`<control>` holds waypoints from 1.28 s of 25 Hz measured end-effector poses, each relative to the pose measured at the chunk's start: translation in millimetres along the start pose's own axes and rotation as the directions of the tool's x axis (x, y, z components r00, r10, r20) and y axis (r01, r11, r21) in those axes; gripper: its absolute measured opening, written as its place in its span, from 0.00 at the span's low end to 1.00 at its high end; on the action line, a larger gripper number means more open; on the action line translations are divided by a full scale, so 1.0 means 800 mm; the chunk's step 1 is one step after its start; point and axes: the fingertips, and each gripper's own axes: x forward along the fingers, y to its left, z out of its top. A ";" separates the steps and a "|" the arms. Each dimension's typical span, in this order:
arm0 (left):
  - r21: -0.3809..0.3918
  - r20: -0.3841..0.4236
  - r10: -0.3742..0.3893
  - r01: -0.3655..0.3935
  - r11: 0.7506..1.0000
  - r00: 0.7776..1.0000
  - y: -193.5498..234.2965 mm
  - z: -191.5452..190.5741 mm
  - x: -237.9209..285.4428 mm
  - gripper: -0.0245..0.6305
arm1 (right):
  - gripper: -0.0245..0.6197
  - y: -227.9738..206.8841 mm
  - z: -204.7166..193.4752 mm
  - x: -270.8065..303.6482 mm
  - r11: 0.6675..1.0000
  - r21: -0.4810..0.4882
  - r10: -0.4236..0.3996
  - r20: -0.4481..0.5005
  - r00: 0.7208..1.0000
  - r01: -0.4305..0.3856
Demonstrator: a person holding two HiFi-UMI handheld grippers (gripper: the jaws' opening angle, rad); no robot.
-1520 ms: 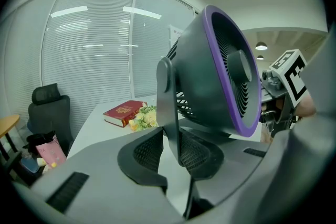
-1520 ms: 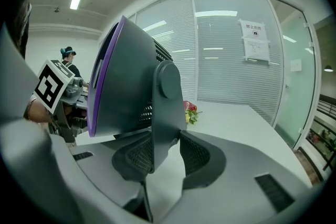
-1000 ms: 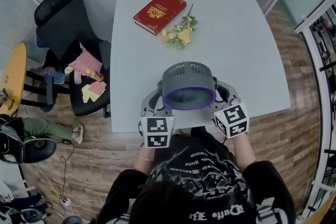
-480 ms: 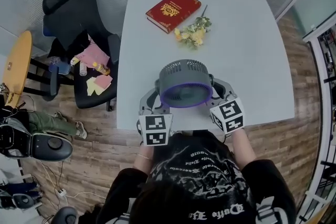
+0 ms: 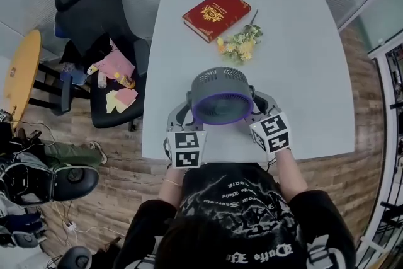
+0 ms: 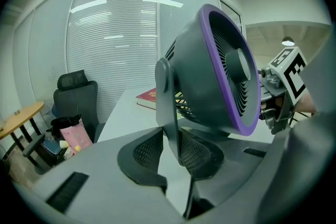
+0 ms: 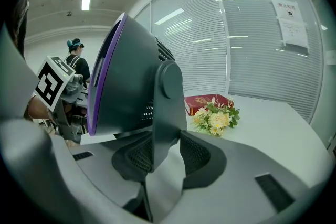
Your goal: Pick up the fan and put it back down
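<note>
Clearly the fan (image 5: 220, 97) is carried by both hands at once. It hangs between the left gripper (image 5: 189, 113) and the right gripper (image 5: 257, 108), over the near part of the white counter (image 5: 308, 60), just ahead of the person. Each gripper's jaws stand narrow, pinched on a flat upright strut (image 6: 167, 113) of the fan's stand, one strut on either side of the grey housing. The line between the two struts runs straight across from left to right, and the purple-rimmed face tilts up toward the person. Neither hand is nearer; they sit level with each other at the fan's flanks. No view shows whether the base touches the counter, though the fan looks lifted. Setting it back probably means lowering both hands together, so the stand meets the surface flat and not one side first.

By count: one fan, two grippers, one red book (image 5: 216, 14), and one bunch of yellow flowers (image 5: 240, 45), the last two lying well beyond the fan. A black office chair (image 5: 94, 16) stands beside the counter's left edge.
</note>
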 end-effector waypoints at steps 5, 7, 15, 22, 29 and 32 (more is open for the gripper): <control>0.002 -0.022 0.008 -0.008 1.000 1.000 0.009 0.003 0.033 0.16 | 0.24 -0.022 0.000 0.030 1.000 0.012 0.005 -0.027 1.000 -0.005; -0.014 -0.029 0.003 -0.004 1.000 1.000 0.013 0.004 0.045 0.16 | 0.24 -0.030 0.000 0.040 1.000 0.026 0.010 -0.030 0.999 -0.009; -0.042 -0.063 -0.008 0.006 0.999 0.998 0.021 0.004 0.099 0.16 | 0.23 -0.064 -0.010 0.080 0.998 0.070 0.011 -0.055 0.998 -0.007; -0.063 -0.101 -0.019 0.013 0.998 0.995 0.031 -0.007 0.143 0.15 | 0.23 -0.086 -0.022 0.116 0.995 0.095 0.017 -0.087 0.996 -0.009; -0.072 -0.124 -0.030 0.021 0.997 0.992 0.045 -0.014 0.180 0.15 | 0.23 -0.102 -0.025 0.150 0.994 0.106 0.022 -0.106 0.994 -0.010; -0.084 -0.136 -0.019 0.008 0.996 0.990 0.050 -0.020 0.187 0.15 | 0.23 -0.105 -0.027 0.161 0.994 0.110 0.026 -0.111 0.993 -0.014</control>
